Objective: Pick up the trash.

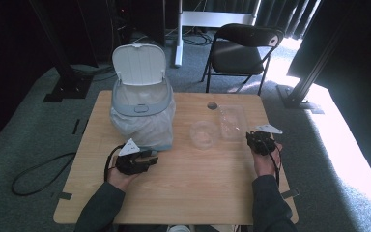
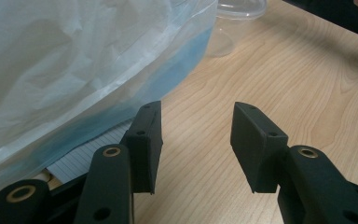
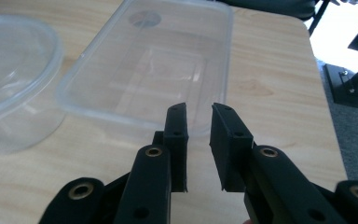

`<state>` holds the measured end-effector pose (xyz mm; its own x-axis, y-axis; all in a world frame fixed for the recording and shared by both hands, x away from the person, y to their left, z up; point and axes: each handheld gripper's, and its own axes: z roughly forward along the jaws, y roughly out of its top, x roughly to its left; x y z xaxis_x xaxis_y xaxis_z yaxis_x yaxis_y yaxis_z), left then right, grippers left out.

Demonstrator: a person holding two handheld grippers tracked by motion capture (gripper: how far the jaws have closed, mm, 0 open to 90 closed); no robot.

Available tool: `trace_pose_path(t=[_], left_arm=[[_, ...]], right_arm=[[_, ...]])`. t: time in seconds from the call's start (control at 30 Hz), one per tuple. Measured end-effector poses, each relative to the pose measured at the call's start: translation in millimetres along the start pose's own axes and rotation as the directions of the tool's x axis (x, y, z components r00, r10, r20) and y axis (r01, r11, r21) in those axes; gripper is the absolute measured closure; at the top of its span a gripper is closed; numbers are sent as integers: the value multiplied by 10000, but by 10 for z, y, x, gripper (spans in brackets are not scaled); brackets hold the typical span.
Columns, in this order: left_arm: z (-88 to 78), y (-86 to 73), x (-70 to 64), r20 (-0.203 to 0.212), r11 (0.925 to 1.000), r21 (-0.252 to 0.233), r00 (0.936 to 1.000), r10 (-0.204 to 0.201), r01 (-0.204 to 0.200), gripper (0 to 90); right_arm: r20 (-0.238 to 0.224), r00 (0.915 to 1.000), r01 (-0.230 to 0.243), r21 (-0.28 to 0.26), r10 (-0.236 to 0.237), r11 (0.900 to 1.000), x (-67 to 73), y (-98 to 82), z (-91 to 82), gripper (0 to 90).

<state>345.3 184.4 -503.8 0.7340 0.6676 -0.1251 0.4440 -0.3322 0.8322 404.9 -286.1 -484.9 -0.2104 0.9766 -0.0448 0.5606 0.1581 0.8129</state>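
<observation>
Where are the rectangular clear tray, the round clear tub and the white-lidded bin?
rectangular clear tray [image 3: 154,70], right gripper view, its flat base.
round clear tub [image 1: 204,134], high view, its middle.
white-lidded bin [image 1: 139,64], high view, its raised lid.

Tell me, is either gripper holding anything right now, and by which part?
Nothing is held. The left gripper is open over bare table beside the bagged bin; the right gripper has a narrow empty gap before the rectangular container.

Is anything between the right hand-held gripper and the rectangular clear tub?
Nothing visible. The right hand-held gripper points at the near rim of the tub, with bare table below.
</observation>
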Motion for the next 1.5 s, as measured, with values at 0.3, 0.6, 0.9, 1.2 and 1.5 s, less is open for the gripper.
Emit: trace_pose_path(t=[0.3, 0.6, 0.9, 1.2, 1.5], left_arm=[[42, -40, 22, 39, 9997, 126, 9998, -218, 217, 537], [27, -29, 27, 23, 9998, 38, 9998, -211, 211, 537], [11, -27, 38, 13, 9997, -33, 9997, -253, 254, 537], [9, -32, 48, 30, 9996, -61, 9997, -261, 261, 534], [39, -54, 66, 11, 9995, 30, 9995, -327, 327, 533]], right_arm=[[60, 9984, -567, 468, 565, 9973, -166, 90, 243, 752], [-179, 9908, -1328, 732, 1345, 9884, -304, 50, 266, 800], [-191, 9938, -1063, 1276, 1096, 9861, -232, -51, 375, 766], [-64, 9949, -996, 808, 1004, 9917, -214, 7, 243, 704], [-248, 9962, -834, 227, 840, 9963, -147, 74, 28, 673]])
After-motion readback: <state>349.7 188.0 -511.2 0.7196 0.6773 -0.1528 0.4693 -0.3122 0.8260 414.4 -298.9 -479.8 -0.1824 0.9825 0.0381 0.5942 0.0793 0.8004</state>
